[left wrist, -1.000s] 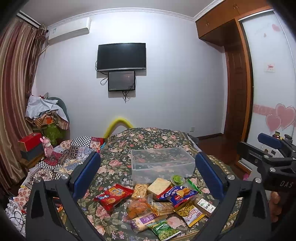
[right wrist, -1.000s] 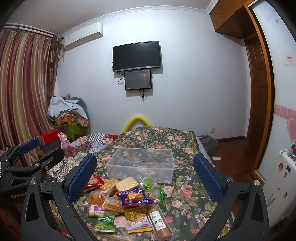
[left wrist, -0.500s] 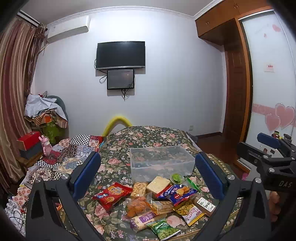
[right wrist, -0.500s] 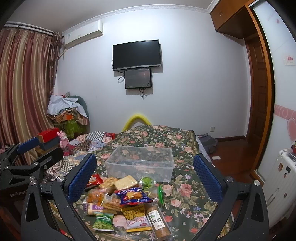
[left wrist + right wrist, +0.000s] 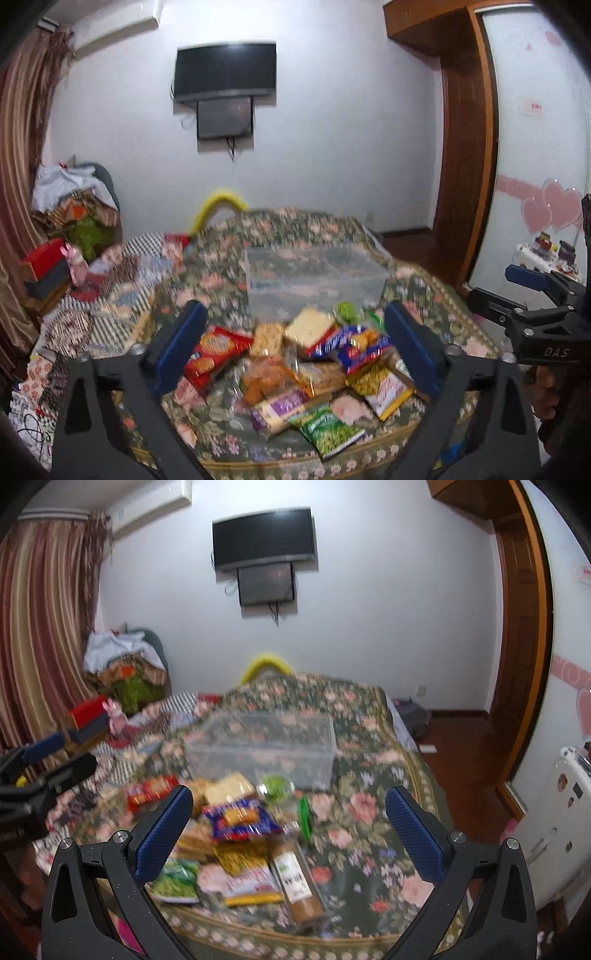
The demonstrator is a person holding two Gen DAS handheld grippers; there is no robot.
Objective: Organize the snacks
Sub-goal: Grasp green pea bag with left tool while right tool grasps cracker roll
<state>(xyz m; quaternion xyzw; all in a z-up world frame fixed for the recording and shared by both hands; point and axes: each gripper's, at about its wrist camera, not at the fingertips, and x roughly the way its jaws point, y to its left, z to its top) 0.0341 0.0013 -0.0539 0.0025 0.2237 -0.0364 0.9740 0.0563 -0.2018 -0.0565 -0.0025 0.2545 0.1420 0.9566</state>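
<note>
A heap of snack packets lies at the near edge of the floral table: a red packet (image 5: pixel 214 347), a blue packet (image 5: pixel 354 343), a green pea packet (image 5: pixel 328 432) and a brown bottle (image 5: pixel 295 878). Just behind the heap stands a clear plastic box (image 5: pixel 314 280) with nothing visible in it. My left gripper (image 5: pixel 291 308) hovers above the heap. Its jaws are closing, and its pads touch nothing. My right gripper (image 5: pixel 289 794) hangs open over the heap's right side, also holding nothing. Each gripper also shows at the edge of the other's view. Both views are blurred.
The table (image 5: pixel 369 805) wears a dark floral cloth. A patchwork quilt (image 5: pixel 122 280) and a red box (image 5: pixel 44 258) lie to the left. A white cabinet (image 5: pixel 561 812) stands at the right, near a wooden door frame (image 5: pixel 524 627).
Both grippers have dropped and tipped downward, so the snack heap sits higher and larger in both views. The left fingers stand closer together than before. No snack has moved.
</note>
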